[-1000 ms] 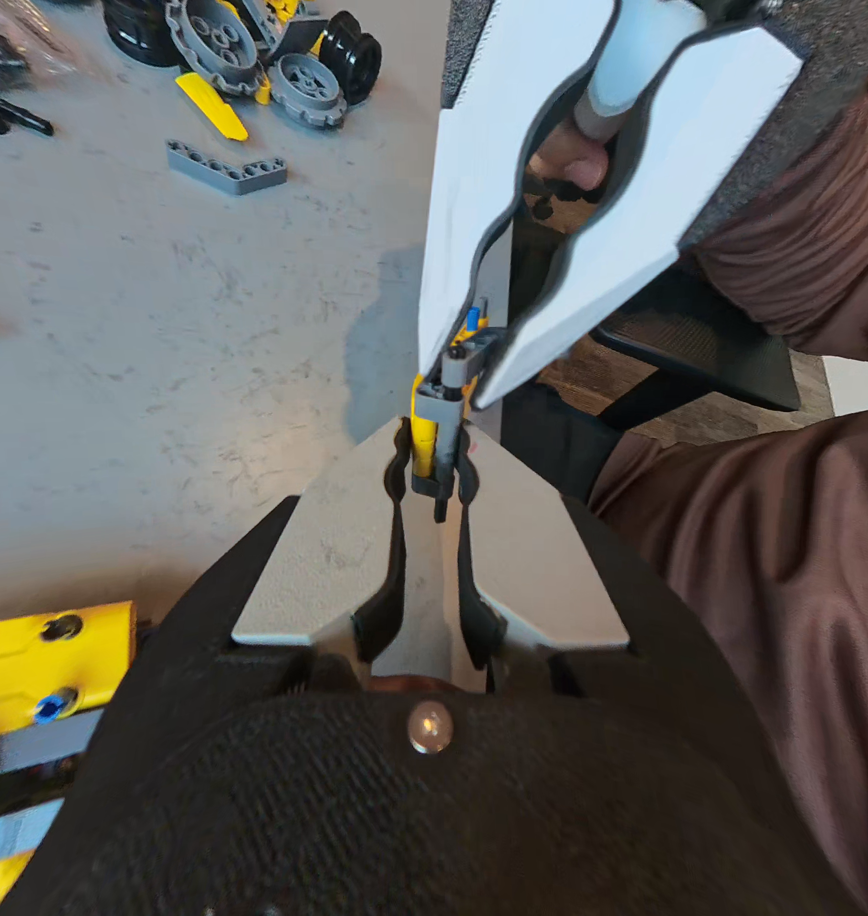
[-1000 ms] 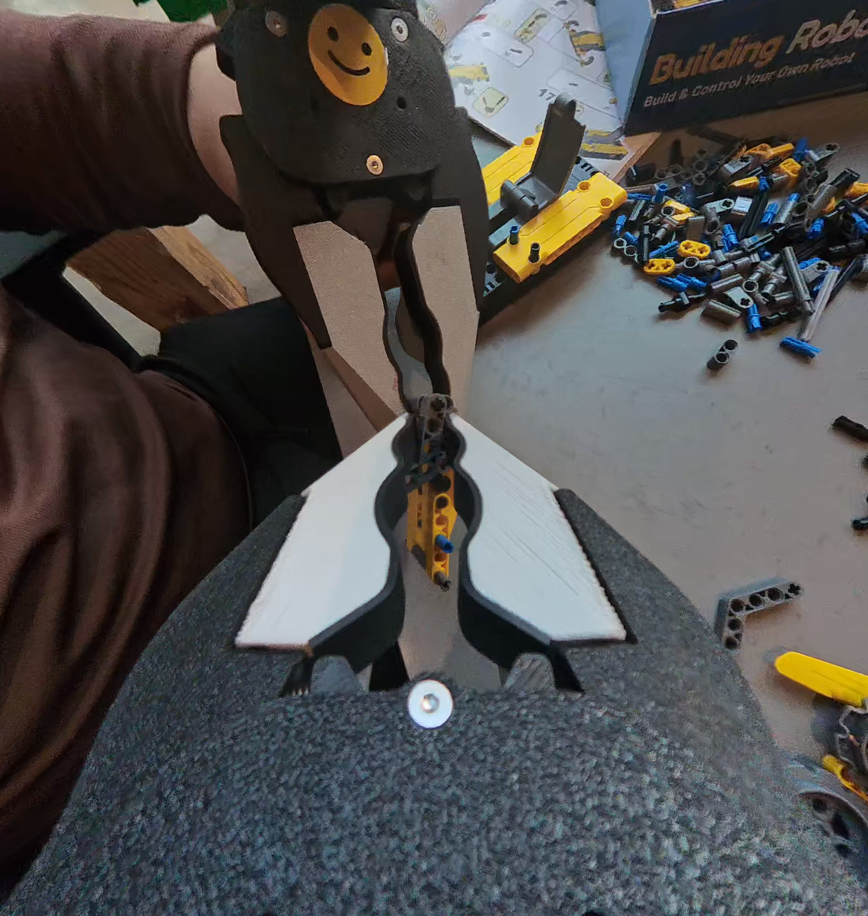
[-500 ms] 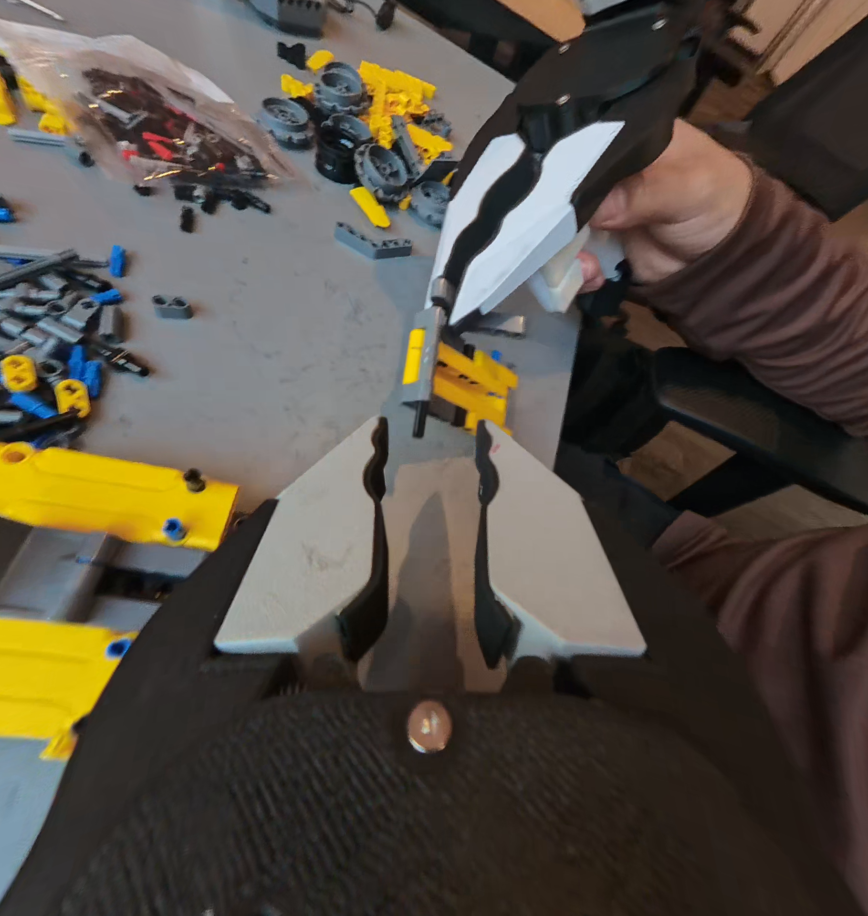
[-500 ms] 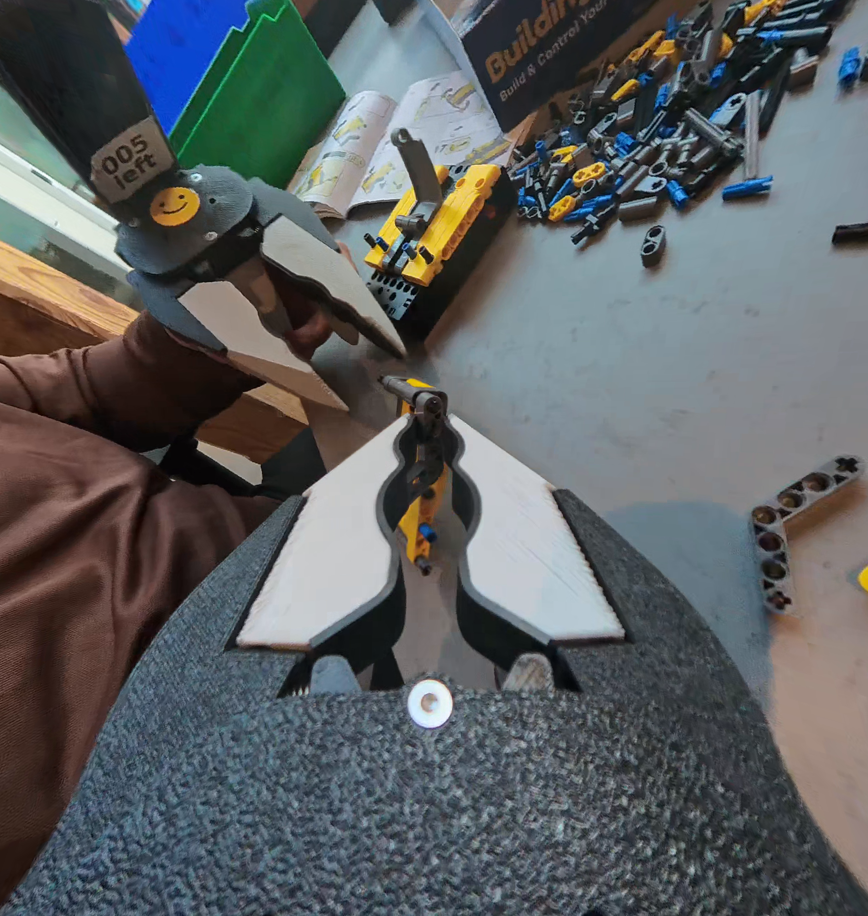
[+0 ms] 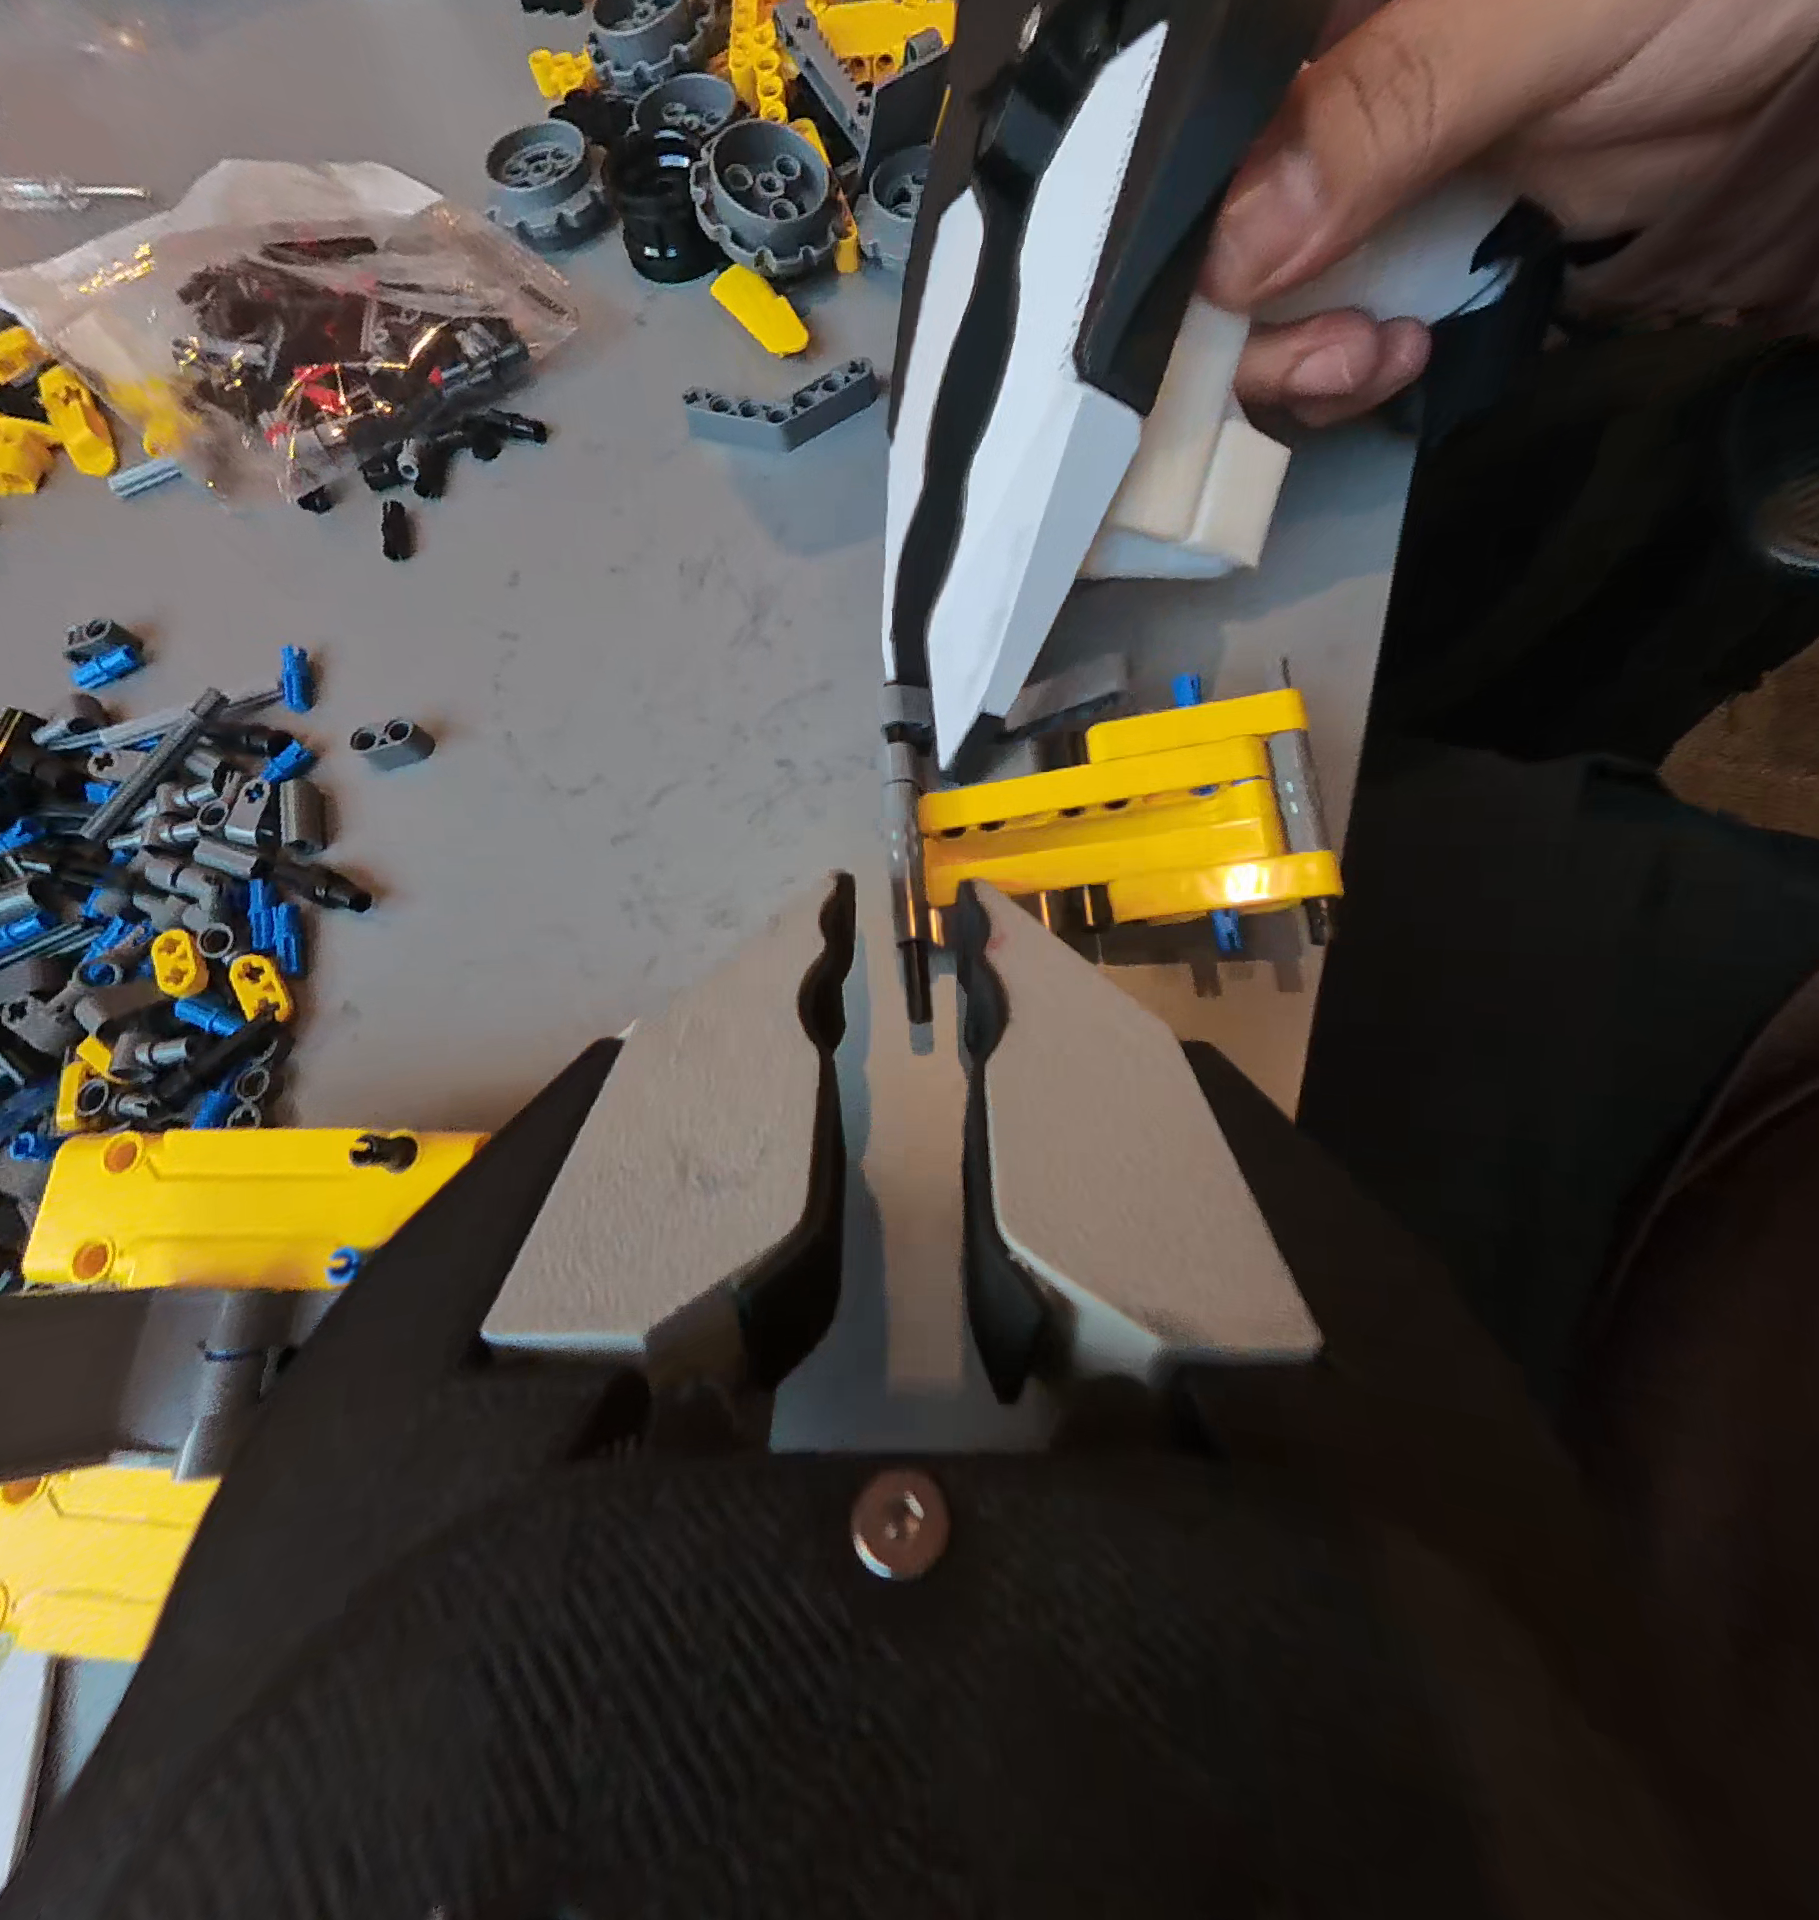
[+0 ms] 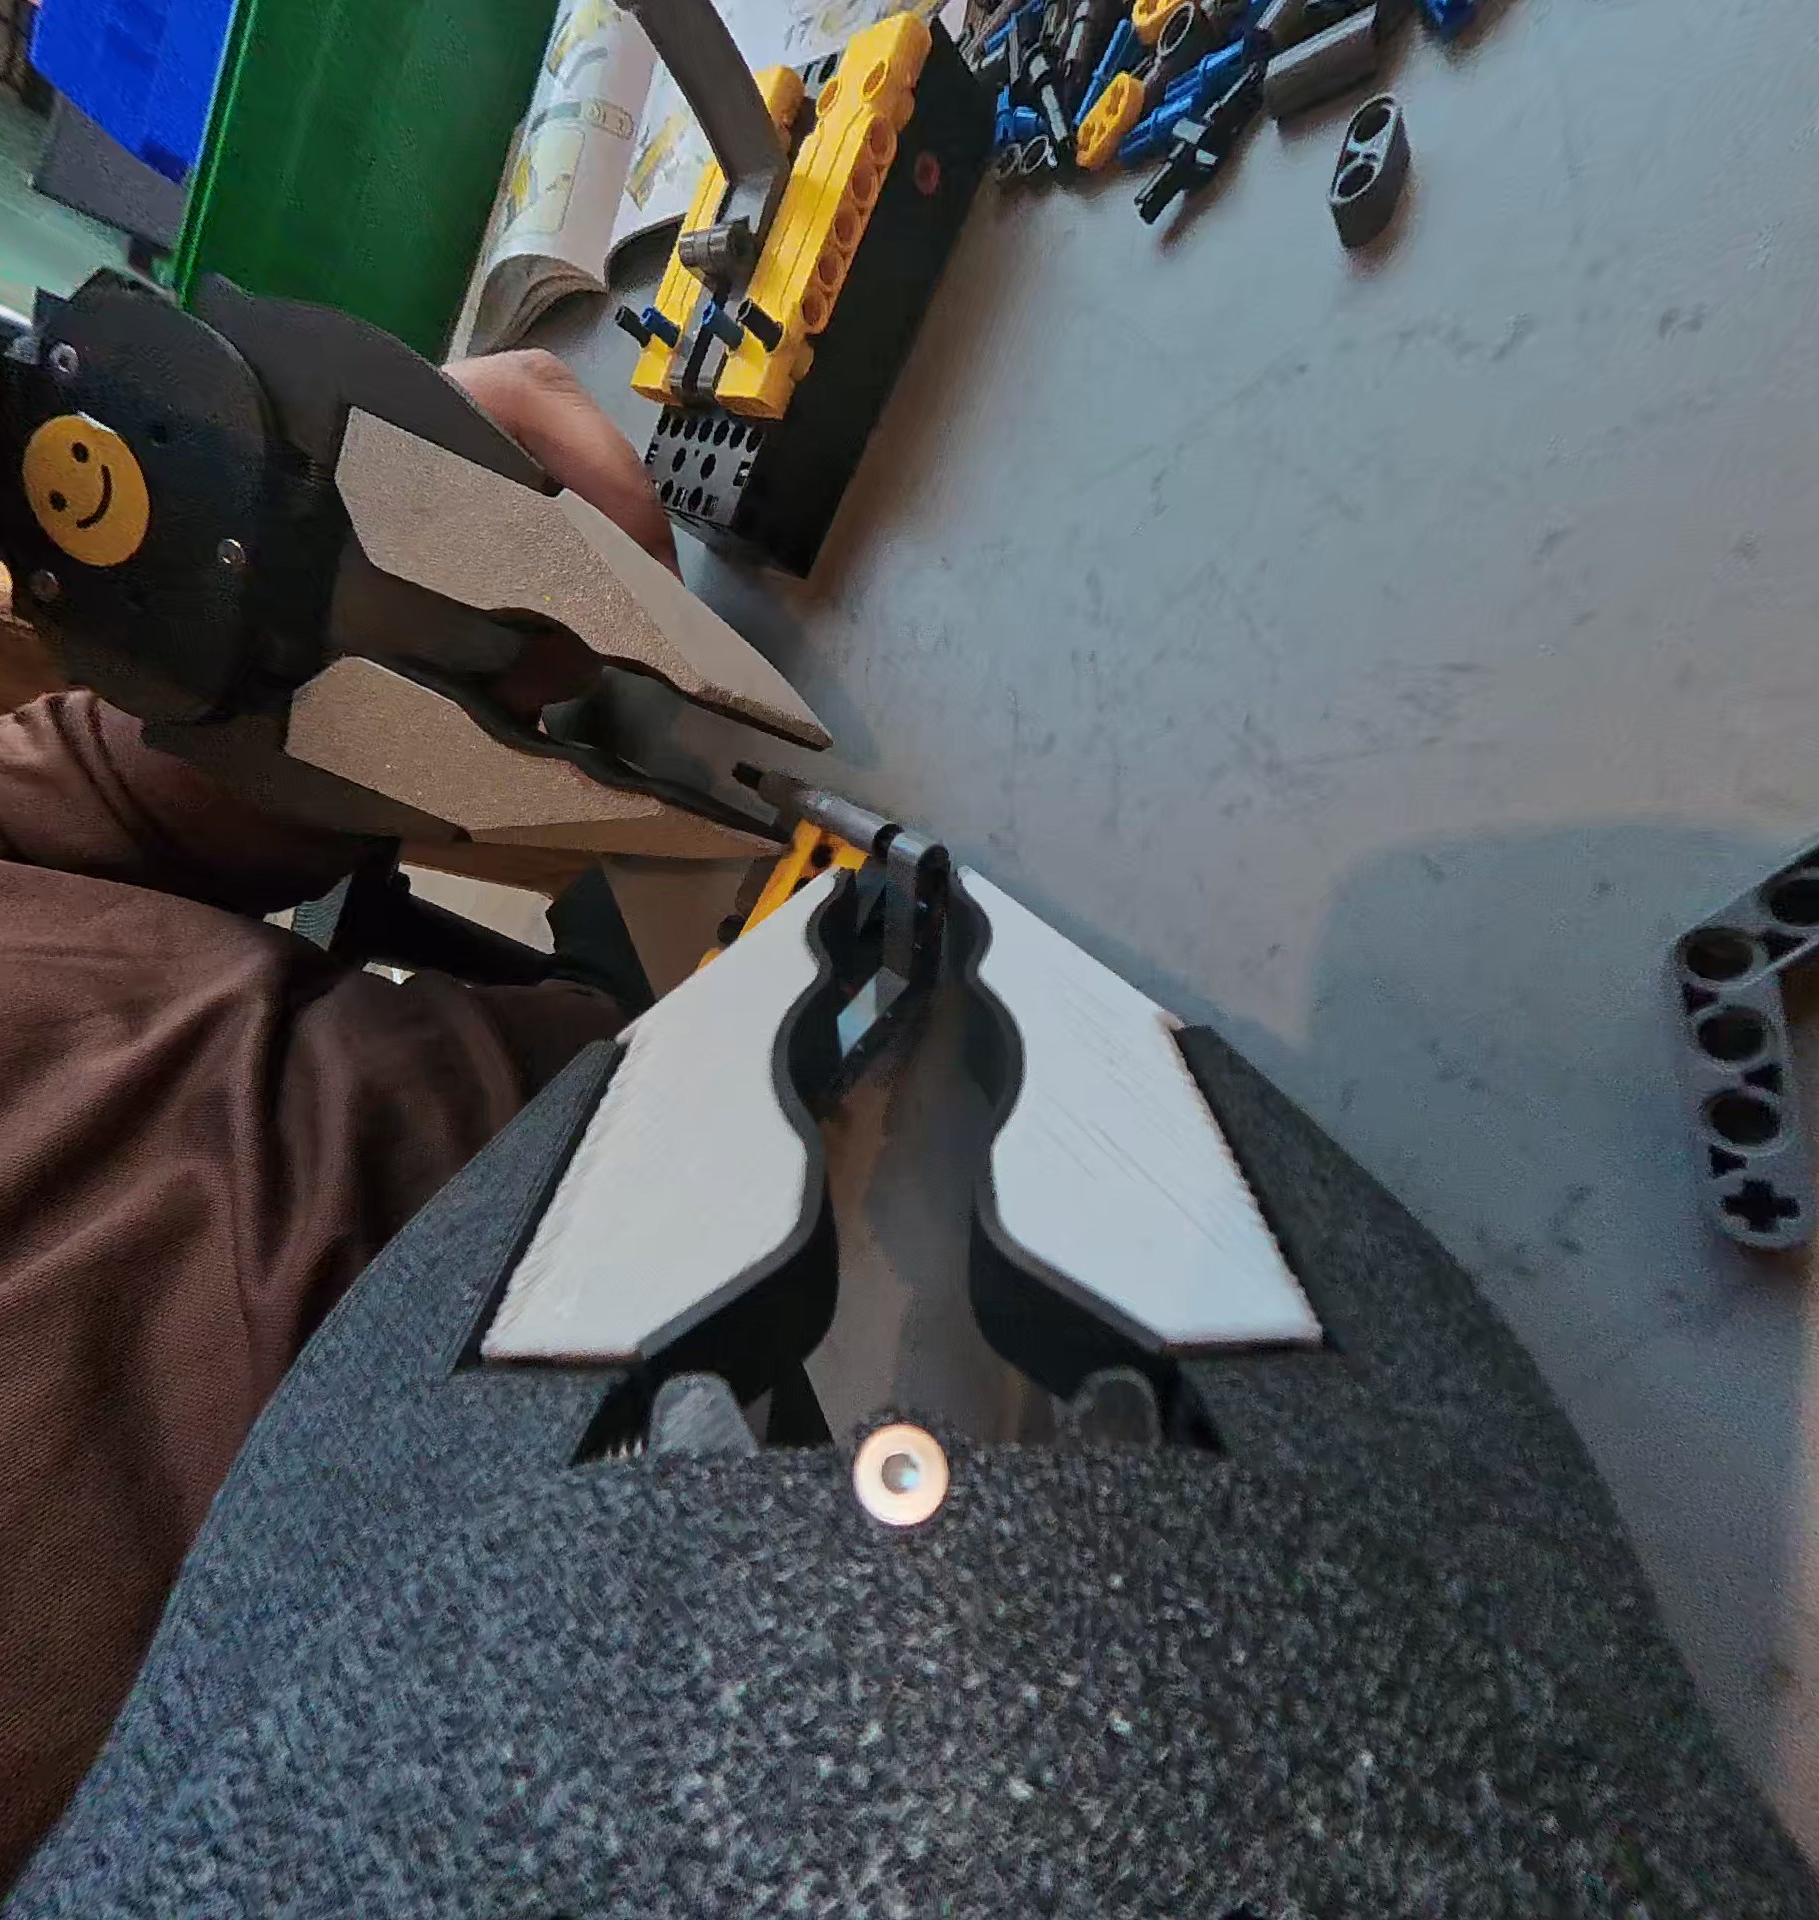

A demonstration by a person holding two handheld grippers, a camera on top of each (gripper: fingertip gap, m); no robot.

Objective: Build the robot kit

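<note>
Lowered since a moment ago, the yellow assembly (image 5: 1123, 821) is now resting on the grey table (image 5: 624, 665). Left gripper (image 5: 900, 935), jaws apart, is straddling the assembly's grey axle (image 5: 907, 831); right gripper (image 6: 889, 914) is clamping that assembly, seemingly steadying it.

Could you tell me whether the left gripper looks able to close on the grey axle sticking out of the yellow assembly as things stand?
Probably yes. The left gripper is open, and the grey axle already points into the gap between its fingers. The right gripper holds the yellow assembly from the far end, leaving that side free.
</note>
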